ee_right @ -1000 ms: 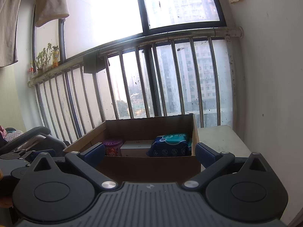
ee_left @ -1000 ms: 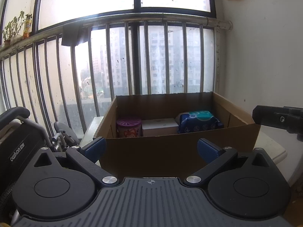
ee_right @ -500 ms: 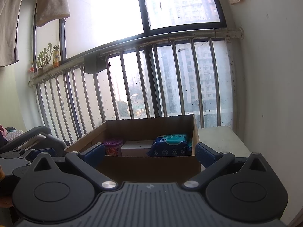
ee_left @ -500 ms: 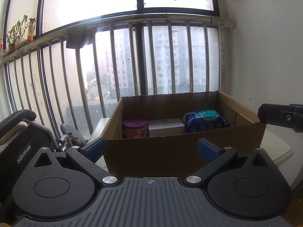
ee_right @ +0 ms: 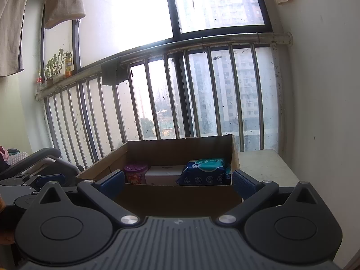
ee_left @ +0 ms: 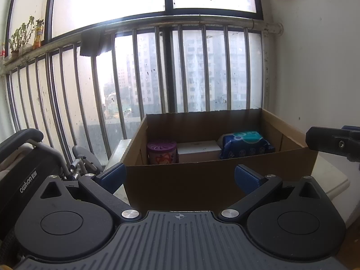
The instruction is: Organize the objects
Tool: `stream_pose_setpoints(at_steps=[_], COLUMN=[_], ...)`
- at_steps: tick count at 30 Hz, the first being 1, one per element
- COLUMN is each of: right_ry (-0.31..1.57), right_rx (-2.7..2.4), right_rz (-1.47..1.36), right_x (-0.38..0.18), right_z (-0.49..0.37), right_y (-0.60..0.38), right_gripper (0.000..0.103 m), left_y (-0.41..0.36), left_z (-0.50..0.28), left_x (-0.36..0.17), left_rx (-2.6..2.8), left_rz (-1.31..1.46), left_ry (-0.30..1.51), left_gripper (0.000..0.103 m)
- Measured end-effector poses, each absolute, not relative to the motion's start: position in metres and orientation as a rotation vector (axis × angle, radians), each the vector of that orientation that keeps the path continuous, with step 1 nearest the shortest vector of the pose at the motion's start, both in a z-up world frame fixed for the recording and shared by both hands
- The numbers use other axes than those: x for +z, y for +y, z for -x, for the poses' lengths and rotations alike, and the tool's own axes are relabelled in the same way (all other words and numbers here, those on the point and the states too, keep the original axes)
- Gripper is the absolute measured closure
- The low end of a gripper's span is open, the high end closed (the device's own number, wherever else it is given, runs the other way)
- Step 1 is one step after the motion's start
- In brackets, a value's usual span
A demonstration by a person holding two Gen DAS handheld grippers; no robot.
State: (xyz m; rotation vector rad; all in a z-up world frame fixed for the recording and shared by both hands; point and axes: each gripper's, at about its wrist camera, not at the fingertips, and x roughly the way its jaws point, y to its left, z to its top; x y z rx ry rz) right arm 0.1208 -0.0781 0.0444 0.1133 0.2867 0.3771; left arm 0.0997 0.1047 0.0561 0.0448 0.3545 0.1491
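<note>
Left gripper (ee_left: 180,176) shifted leftward, jaws wide, corrugated cardboard box (ee_left: 216,180) ahead

Home balcony: barred window (ee_left: 171,72), hanging laundry (ee_right: 63,2), potted plant (ee_right: 54,65), high-rise view.

Box's (ee_left: 220,180) near wall hiding lower halves of its contents.

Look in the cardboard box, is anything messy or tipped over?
Nothing stands out. In the cardboard box the purple tub stands upright, the white box lies flat beside it, and the blue wipes pack rests at the right end.
</note>
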Motion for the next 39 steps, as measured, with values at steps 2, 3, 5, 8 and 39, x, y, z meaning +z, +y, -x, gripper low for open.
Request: stream_pose_setpoints(at_steps=[2,3,5,8,39], right_ry=[0.289,0.29,0.29,0.289,0.296], right_rx=[0.375,0.373,0.372,0.373,0.374], right_rz=[-0.113,-0.113,-0.112,-0.111,-0.106], right_x=[0.0438,0.0437,0.0437,0.0442,0.0429], right_z=[-0.1215,-0.1213,-0.1214,-0.1216,-0.1217], right_y=[-0.0782,-0.0778,-0.0779,-0.078,-0.0766], right_gripper=[0.0,0.0,0.0,0.0,0.0], left_y=[0.1048,0.1047,0.1047,0.105,0.1051], left_z=[-0.1004,-0.1009,-0.1013,-0.1012,-0.1036], left_x=[0.0556,0.0554,0.0553,0.056,0.0529], left_rx=[0.148,0.148,0.148,0.146,0.154], left_rz=[-0.046,-0.047,-0.046,-0.047,-0.047], left_ry=[0.357,0.358,0.359,0.36,0.371], left_gripper=[0.0,0.0,0.0,0.0,0.0])
